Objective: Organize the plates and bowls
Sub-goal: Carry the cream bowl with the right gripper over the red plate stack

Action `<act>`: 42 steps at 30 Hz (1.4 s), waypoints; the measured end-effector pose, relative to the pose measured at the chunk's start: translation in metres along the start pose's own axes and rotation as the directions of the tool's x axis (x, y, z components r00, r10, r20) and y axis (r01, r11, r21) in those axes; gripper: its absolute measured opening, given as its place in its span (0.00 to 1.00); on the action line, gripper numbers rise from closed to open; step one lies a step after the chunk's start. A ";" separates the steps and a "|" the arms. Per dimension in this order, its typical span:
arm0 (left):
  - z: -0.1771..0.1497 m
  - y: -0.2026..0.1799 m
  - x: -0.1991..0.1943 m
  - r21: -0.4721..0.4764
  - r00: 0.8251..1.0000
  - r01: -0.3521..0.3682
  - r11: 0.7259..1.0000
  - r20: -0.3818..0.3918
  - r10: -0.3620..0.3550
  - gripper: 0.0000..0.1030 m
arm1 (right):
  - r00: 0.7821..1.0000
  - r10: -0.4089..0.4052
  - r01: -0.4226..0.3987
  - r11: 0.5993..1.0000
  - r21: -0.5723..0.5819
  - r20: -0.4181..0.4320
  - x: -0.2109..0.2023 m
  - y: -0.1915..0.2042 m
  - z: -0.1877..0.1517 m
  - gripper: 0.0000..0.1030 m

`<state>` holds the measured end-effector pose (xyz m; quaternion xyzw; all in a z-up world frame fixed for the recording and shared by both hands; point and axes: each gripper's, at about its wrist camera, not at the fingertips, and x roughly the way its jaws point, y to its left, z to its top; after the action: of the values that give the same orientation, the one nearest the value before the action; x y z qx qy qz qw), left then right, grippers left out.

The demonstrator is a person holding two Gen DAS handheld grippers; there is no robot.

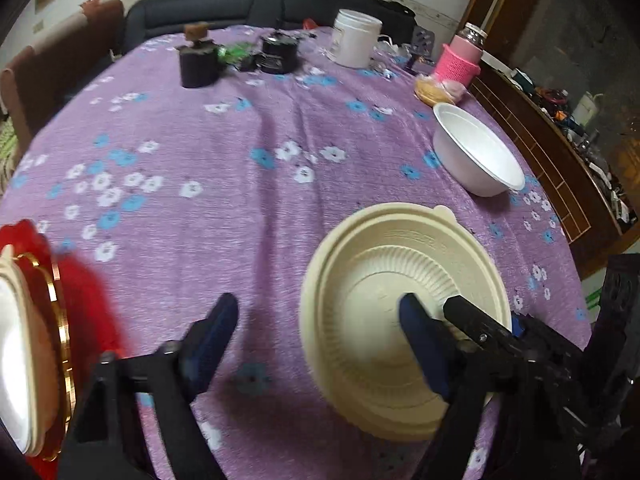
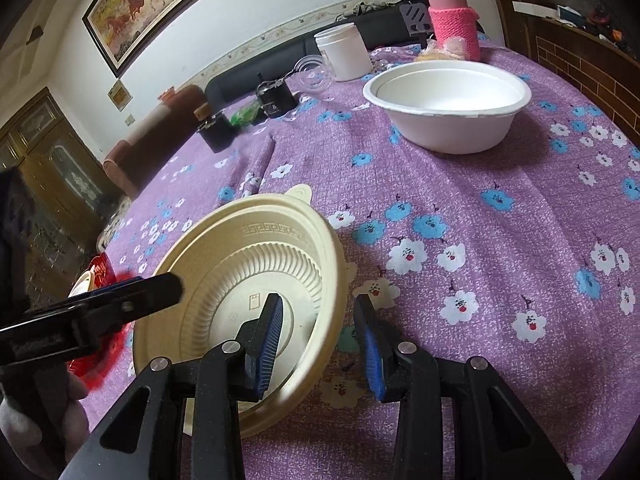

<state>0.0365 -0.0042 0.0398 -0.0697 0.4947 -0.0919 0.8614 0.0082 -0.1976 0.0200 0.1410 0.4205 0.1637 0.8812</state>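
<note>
A cream ribbed bowl (image 1: 372,360) (image 2: 240,272) hangs tilted above the purple flowered tablecloth (image 1: 240,200). My right gripper (image 2: 320,340) is shut on its near rim, one pad inside the bowl and one outside. It reaches in from the right in the left wrist view (image 1: 488,324). My left gripper (image 1: 318,320) is open. One of its fingers is inside the bowl, the other over the cloth, and the bowl's far wall stands between them untouched. A white bowl (image 1: 476,152) (image 2: 448,100) stands upright farther back.
A red plate with a gold rim (image 1: 64,340) carries stacked pale bowls at the left edge. At the back stand a white jar (image 1: 356,38), a pink-sleeved bottle (image 1: 460,60) and black items (image 1: 280,54). A wooden cabinet (image 1: 560,168) runs along the right.
</note>
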 end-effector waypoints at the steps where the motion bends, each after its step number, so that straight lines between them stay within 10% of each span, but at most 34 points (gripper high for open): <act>1: 0.000 -0.001 0.002 0.005 1.000 0.007 1.000 -0.007 -0.007 0.56 | 1.000 -0.004 0.004 1.000 0.002 0.001 0.000 -0.001 0.000 0.37; 8: -0.008 -0.004 0.022 0.009 0.995 0.065 0.998 -0.079 -0.064 0.18 | 1.000 -0.004 0.004 1.000 -0.017 0.002 0.002 0.001 0.000 0.19; 20: -0.037 0.025 -0.068 0.019 0.994 0.076 0.997 0.078 -0.077 0.24 | 0.998 0.050 -0.047 0.996 -0.070 0.046 -0.026 0.058 -0.020 0.17; 33: -0.064 0.189 -0.156 -0.266 0.963 -0.135 0.955 0.194 0.190 0.29 | 0.974 0.215 -0.226 0.915 -0.334 -0.070 0.023 0.256 -0.010 0.18; 42: -0.066 0.220 -0.152 -0.291 0.939 -0.241 0.926 0.172 0.299 0.37 | 0.975 0.164 -0.209 0.899 -0.384 -0.147 0.066 0.292 -0.014 0.18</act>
<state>-0.0761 0.2426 0.0878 -0.1249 0.4123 0.1035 0.8965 -0.0128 0.0959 0.0784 -0.0105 0.4111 0.3370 0.8469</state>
